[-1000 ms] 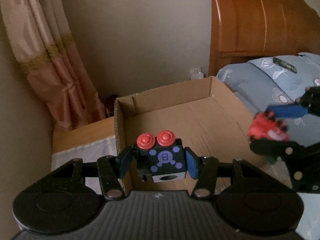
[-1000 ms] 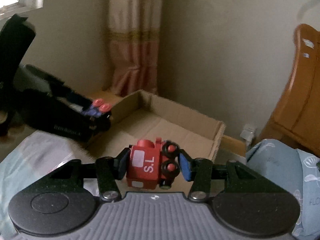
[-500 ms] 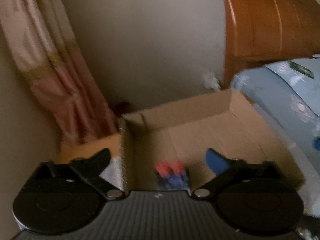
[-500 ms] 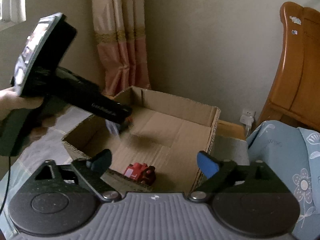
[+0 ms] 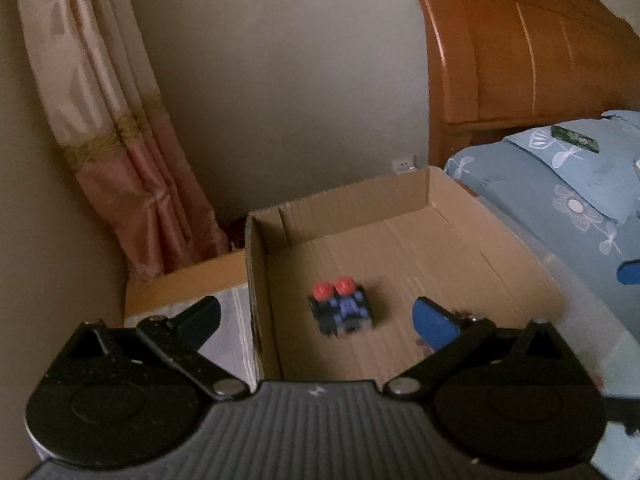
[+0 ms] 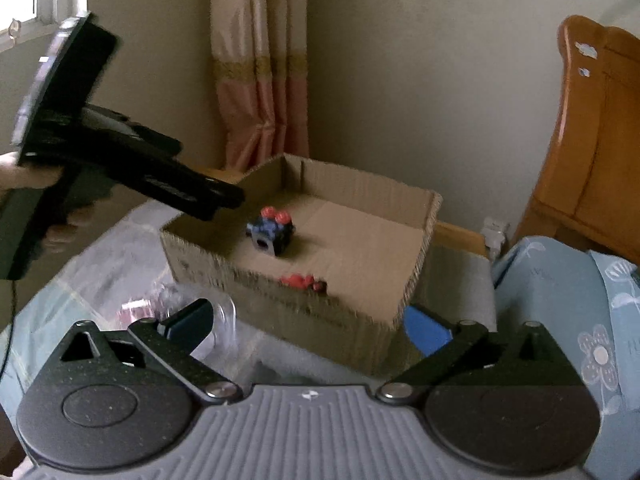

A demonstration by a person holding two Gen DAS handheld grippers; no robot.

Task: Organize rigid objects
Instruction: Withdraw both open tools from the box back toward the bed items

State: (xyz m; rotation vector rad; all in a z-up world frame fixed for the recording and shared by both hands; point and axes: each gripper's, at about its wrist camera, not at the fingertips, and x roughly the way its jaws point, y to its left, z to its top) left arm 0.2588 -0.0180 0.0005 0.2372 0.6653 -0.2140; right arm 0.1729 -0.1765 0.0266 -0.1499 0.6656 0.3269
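Since a second ago: both grippers have let go of their loads and drawn back; the blue-and-black toy block, then pinched in the left gripper, and the red toy engine, then pinched in the right, now lie loose in the box.

Bed (image 5: 540,184) with pale blue floral cover, soft and creased; arched glossy wooden headboard (image 5: 520,52) behind it; cream and pink satin curtain (image 5: 120,140) hanging in folds in the room corner.

Cardboard box (image 6: 304,320): open-topped, shallow, rectangular, corrugated edges raw, standing on the bed's cover near the wall.

Left gripper (image 5: 316,312): matte black arms, blue pads, jaws spread wide with nothing between them; held above the box's near-left corner. Right gripper (image 6: 308,324): same build, jaws also wide and empty; held outside the box's near wall.

Toy block (image 5: 342,312): boxy, hard plastic, two red round knobs on top; resting on the box floor toward the left wall, blurred. Red toy engine (image 6: 302,281): only its top shows above the near wall, lying against that wall inside.
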